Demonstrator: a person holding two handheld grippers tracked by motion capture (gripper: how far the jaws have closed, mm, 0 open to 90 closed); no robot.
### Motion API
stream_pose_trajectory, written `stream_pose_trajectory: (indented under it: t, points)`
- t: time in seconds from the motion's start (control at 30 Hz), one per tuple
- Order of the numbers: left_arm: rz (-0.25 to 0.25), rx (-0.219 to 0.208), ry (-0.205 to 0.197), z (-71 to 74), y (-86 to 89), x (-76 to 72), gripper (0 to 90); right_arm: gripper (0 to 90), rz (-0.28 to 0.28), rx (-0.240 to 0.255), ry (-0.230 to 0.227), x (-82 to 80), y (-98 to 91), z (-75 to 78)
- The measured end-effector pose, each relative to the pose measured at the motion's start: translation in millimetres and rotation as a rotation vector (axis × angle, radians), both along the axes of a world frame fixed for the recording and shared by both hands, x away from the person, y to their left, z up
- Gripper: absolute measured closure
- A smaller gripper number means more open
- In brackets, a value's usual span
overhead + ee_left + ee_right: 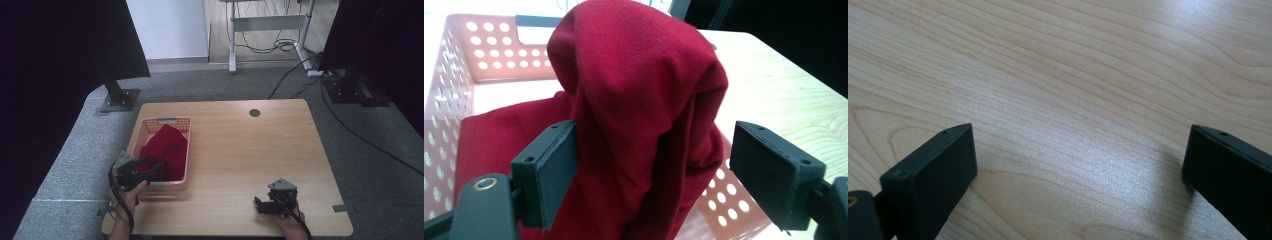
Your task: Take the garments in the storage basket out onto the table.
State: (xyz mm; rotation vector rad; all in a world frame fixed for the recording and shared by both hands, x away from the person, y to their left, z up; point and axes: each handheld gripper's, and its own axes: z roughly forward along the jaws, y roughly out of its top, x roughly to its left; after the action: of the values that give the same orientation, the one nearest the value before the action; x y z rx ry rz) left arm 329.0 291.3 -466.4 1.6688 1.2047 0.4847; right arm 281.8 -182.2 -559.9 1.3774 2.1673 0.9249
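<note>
Wooden table (235,150) carries a pink basket (150,127) at its left side, red cloth (167,147) heaped inside. The left gripper (651,165) stands wide open around the cloth's fold, perhaps touching. The right gripper (263,204) gapes over bare wood.

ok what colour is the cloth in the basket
Dark red cloth, a fine ribbed knit; clearest in the left gripper view.

black tongs (156,168), grey top plates, trailing cables
</note>
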Motion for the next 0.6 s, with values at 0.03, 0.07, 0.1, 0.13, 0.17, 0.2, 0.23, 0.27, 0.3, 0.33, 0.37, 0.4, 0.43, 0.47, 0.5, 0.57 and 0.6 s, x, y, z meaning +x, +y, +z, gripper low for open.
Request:
stream_pose_trajectory:
  t: [0.03,0.07,0.1,0.13,0.17,0.2,0.23,0.27,0.3,0.33,0.37,0.4,0.43,0.47,0.5,0.57,0.6]
  points:
    - [0.003,-0.002,-0.001,0.1,0.2,0.5,19.0,0.8,0.0,0.0,0.0,0.0,0.0,0.0]
    - [0.007,-0.005,0.001,0.3,0.3,1.9,18.8,0.8,0.0,0.0,0.0,0.0,0.0,0.0]
    - [0.008,-0.006,0.001,0.5,0.2,2.6,18.8,0.8,0.0,0.0,0.0,0.0,0.0,0.0]
    - [0.008,-0.006,0.001,0.5,0.2,2.6,18.8,0.8,0.0,0.0,0.0,0.0,0.0,0.0]
    - [0.009,-0.006,-0.001,0.6,-0.1,3.4,18.8,0.8,0.0,0.0,0.0,0.0,0.0,0.0]
    - [0.01,-0.005,-0.001,0.8,-0.6,4.1,18.8,0.8,0.0,0.0,0.0,0.0,0.0,0.0]
    - [0.012,-0.005,-0.001,0.9,-1.1,4.9,18.7,0.8,0.0,0.0,0.0,0.0,0.0,0.0]
    - [0.013,-0.005,-0.004,1.4,-2.1,6.6,18.6,0.8,0.0,0.0,0.0,0.0,0.0,0.0]
    - [0.013,-0.005,-0.004,1.4,-2.1,6.6,18.6,0.8,0.0,0.0,0.0,0.0,0.0,0.0]
    - [0.014,-0.005,-0.005,1.7,-2.5,7.5,18.6,0.8,0.0,0.0,0.0,0.0,0.0,0.0]
    - [0.018,-0.01,-0.008,2.4,-3.4,9.6,18.5,0.8,0.0,0.0,0.0,0.0,0.0,0.0]
    - [0.018,-0.01,-0.008,2.4,-3.4,9.6,18.5,0.8,0.0,0.0,0.0,0.0,0.0,0.0]
    - [0.017,-0.01,-0.008,2.6,-3.7,10.8,18.5,0.8,0.0,0.0,0.0,0.0,0.0,0.0]
    - [0.018,-0.01,-0.007,2.6,-4.4,12.0,18.5,0.8,0.0,0.0,0.0,0.0,0.0,0.0]
    - [0.018,-0.011,-0.007,2.3,-5.1,13.3,18.5,0.8,0.0,0.0,0.0,0.0,0.0,0.0]
    - [0.019,-0.01,-0.003,1.4,-6.7,16.0,18.5,0.8,0.0,0.0,0.0,0.0,0.0,0.0]
    - [0.019,-0.011,0.0,0.9,-7.7,17.3,18.5,0.8,0.0,0.0,0.0,0.0,0.0,0.0]
